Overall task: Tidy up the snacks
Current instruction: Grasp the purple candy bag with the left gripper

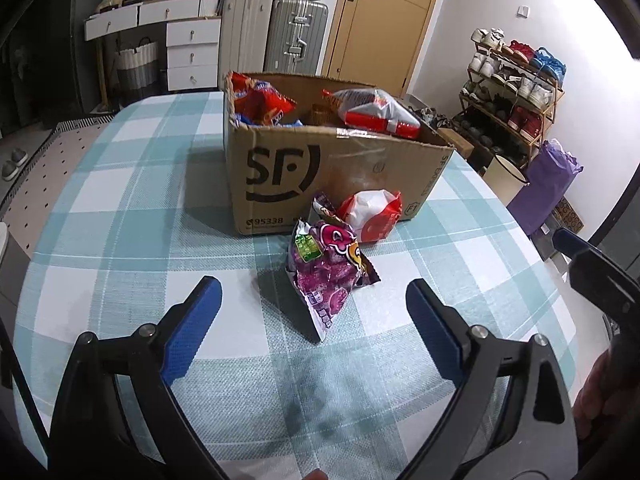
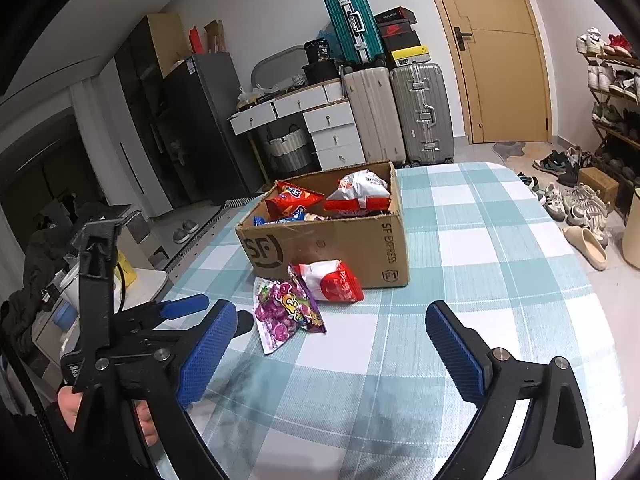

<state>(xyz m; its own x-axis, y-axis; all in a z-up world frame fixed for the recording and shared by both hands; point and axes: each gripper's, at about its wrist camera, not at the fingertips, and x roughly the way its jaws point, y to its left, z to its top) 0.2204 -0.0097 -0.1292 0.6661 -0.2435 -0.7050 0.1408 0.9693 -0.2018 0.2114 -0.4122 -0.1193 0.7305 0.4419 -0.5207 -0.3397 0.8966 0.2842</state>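
Two hand-held grippers hang over a checked tablecloth with a snack clear-up part done: the left gripper (image 1: 314, 312) has its blue-padded jaws spread wide with nothing between them, aimed down at a purple snack bag (image 1: 326, 276) lying on the cloth just ahead, while the right gripper (image 2: 332, 344), equally wide and equally empty, hovers beside it, the purple bag (image 2: 286, 314) sitting ahead and slightly left of its gap. Touching the purple bag on its far side is a red-and-white snack bag (image 2: 330, 282), which rests against the front wall of an open cardboard box (image 2: 352, 246) printed with courier lettering. Inside the box several packets already lie: a red-and-blue bag (image 2: 292, 200) at the left end and a larger white-and-red bag (image 2: 362, 192) at the right, with smaller items between them too cramped to make out. As an onlooker would judge it, the job is well over half finished, with most of the snacks boxed and only the two loose bags on the table (image 2: 480, 248) left to go in. The purple one, nearest both tools, looks the likely next pick, and its crinkled, puffy wrapper may slip or fold under a pinch. Suitcases, a set of drawers, a door and a shoe rack stand at the back of the room, well apart from the work
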